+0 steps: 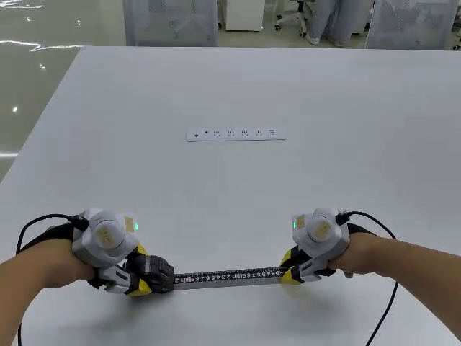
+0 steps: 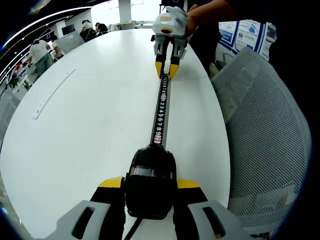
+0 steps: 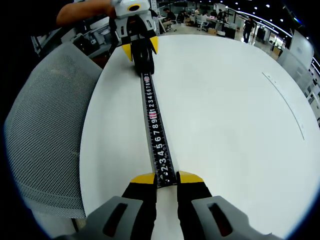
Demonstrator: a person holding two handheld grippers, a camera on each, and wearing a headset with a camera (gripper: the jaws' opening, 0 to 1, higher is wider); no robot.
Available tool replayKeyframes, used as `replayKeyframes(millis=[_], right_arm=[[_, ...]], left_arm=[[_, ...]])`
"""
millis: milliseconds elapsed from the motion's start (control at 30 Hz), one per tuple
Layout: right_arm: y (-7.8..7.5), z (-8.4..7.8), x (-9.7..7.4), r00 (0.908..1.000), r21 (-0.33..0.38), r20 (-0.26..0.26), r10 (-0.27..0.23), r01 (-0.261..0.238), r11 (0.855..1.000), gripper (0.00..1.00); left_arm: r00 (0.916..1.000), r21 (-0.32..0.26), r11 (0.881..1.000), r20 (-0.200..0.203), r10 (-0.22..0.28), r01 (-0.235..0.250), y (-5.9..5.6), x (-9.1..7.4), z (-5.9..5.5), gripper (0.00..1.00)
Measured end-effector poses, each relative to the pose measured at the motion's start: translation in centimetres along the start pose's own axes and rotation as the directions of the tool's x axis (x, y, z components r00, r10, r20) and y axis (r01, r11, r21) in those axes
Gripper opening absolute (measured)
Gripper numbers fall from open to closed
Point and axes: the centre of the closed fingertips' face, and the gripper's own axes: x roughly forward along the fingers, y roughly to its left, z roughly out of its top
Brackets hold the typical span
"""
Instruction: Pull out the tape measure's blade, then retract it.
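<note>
A black tape measure case [image 1: 158, 274] [image 2: 150, 179] [image 3: 142, 56] rests on the white table near its front edge, with my left gripper [image 1: 139, 277] [image 2: 149, 183] shut on it. Its dark blade [image 1: 227, 276] [image 2: 161, 111] [image 3: 156, 135] with white numbers runs flat across the table to the right. My right gripper [image 1: 290, 274] [image 3: 166, 179] [image 2: 166, 70] is shut on the blade's end. The two grippers face each other along the blade.
A white power strip [image 1: 235, 134] [image 2: 52, 93] [image 3: 283, 103] lies in the middle of the table [image 1: 230, 202]. A grey mesh chair [image 2: 265, 135] [image 3: 50, 130] stands just behind the table's near edge. Chairs and people are farther off in the room.
</note>
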Motion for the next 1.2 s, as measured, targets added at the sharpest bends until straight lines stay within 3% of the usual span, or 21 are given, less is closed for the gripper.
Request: replayKeyframes(millis=[1200], right_arm=[[-0.5, -1.9, -1.1, 0.9999, 0.031, -0.015, -0.001, 0.002, 1.000, 0.10]], left_arm=[[1.0000, -0.002, 1.000, 0.009, 0.002, -0.002, 0.1, 0.0, 0.2, 0.33]])
